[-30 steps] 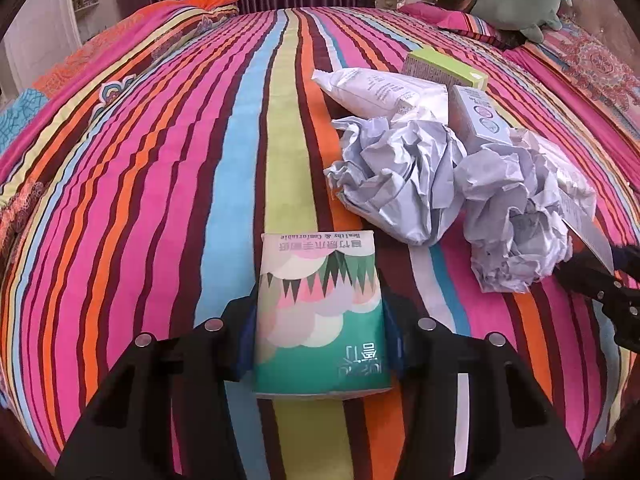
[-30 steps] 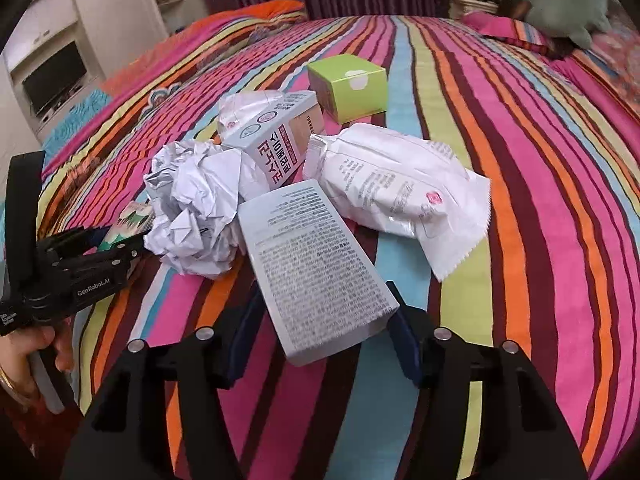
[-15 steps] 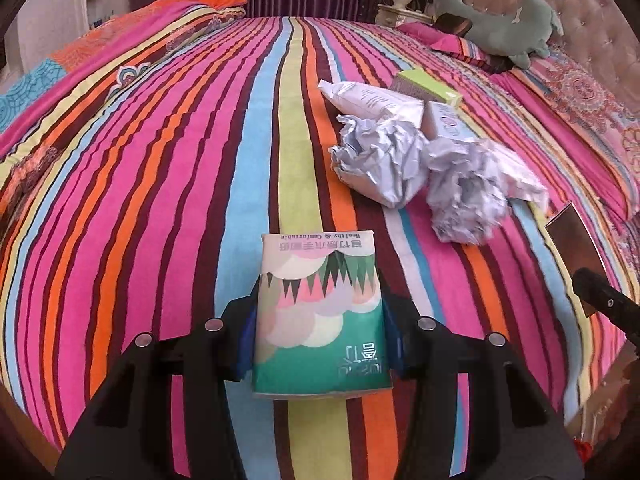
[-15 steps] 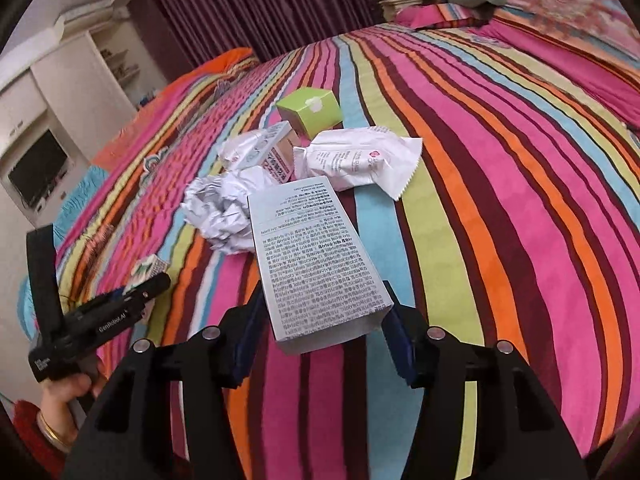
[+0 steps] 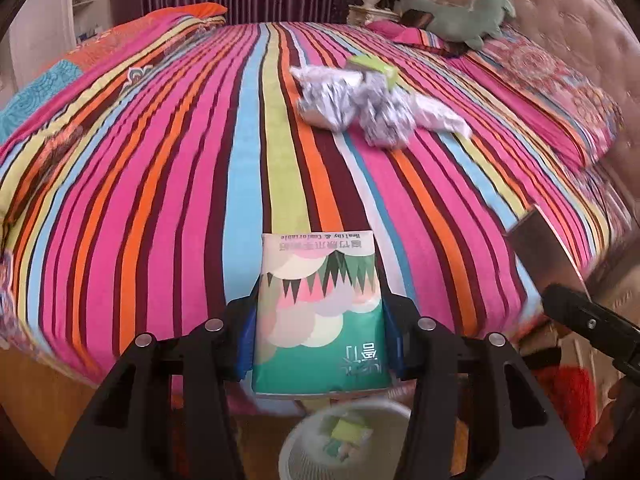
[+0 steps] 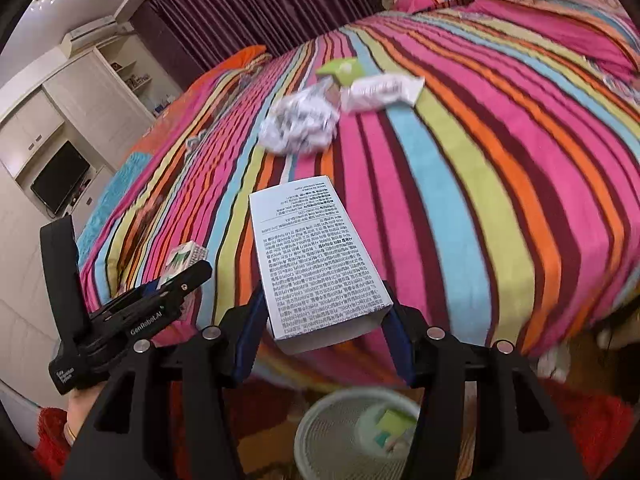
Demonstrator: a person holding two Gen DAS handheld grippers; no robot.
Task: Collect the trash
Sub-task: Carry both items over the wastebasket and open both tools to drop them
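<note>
Left gripper point(image 5: 320, 320) clamped on the tissue pack point(image 5: 318, 312), right gripper point(image 6: 324, 332) pinching the printed box point(image 6: 316, 264). Both out past the bed's point(image 5: 160, 160) near edge, poised over the white bin point(image 6: 340, 436) for dropping.

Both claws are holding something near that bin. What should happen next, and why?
Probably carry both a little further until they hang above the bin, then let go. The tissue pack and the box are gripped, but the bin sits just short of them.
</note>
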